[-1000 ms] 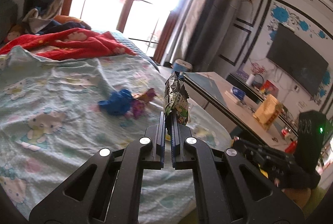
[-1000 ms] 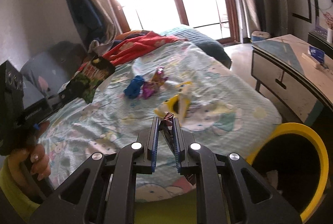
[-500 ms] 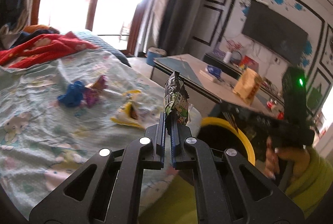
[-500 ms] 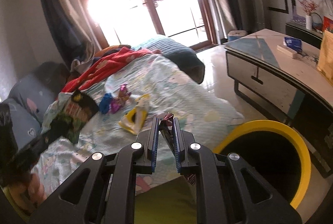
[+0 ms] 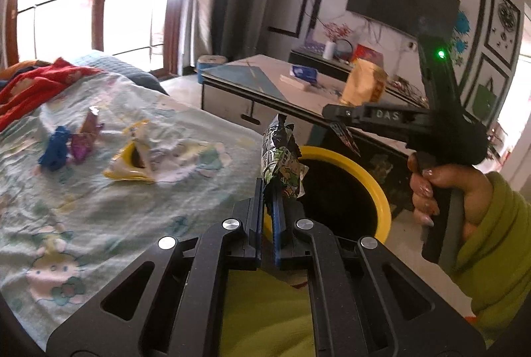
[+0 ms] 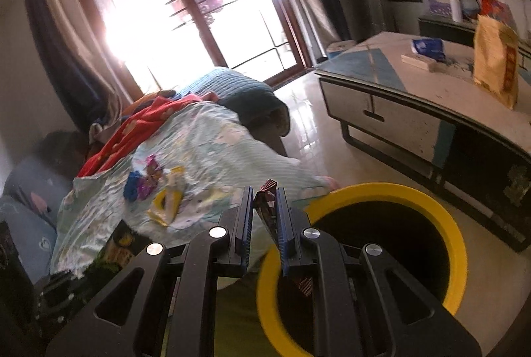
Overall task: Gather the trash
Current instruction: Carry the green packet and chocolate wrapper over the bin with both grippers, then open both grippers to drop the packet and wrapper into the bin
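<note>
Yellow bin (image 6: pixel 459 260) beneath both laden grippers

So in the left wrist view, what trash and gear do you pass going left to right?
blue wrapper → purple wrapper → yellow wrapper → green snack bag in the left gripper → yellow-rimmed bin → right hand

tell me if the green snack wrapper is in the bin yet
Not yet. The green snack wrapper stands pinched in the left claw, just at the rim of the yellow bin, not inside it.
</note>
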`<action>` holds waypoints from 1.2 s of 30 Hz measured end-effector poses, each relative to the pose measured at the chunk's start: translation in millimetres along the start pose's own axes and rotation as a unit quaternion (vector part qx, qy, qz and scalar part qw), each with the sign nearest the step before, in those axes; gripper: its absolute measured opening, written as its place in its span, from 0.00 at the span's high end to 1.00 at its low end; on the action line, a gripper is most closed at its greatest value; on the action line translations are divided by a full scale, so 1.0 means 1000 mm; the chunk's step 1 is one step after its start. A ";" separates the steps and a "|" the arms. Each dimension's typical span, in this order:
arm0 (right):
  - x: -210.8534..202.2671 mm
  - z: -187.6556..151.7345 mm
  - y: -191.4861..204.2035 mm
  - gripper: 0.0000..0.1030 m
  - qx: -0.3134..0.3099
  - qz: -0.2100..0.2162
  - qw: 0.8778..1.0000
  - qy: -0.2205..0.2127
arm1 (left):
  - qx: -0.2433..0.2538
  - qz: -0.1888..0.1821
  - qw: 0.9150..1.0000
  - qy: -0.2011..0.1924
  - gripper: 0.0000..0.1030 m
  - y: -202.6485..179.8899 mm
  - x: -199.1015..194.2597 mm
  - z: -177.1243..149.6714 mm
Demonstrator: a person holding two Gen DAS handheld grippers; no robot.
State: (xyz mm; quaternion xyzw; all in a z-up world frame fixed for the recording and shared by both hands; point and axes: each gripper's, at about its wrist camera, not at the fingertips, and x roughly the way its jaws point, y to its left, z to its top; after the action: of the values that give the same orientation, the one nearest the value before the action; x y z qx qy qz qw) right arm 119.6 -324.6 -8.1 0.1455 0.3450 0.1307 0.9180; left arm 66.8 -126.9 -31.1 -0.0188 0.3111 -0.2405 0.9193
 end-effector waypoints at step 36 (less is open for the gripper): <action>0.029 -0.037 -0.133 0.84 0.175 -0.007 0.983 0.045 | 0.084 -0.051 0.980 0.170 0.98 -0.076 0.152 -0.028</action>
State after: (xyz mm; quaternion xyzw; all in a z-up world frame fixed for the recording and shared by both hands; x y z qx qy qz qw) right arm 134.4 -431.0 -99.9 0.2956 0.4047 0.0682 0.8627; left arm 122.8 -260.1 -125.2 0.0838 0.4405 -0.3120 0.8376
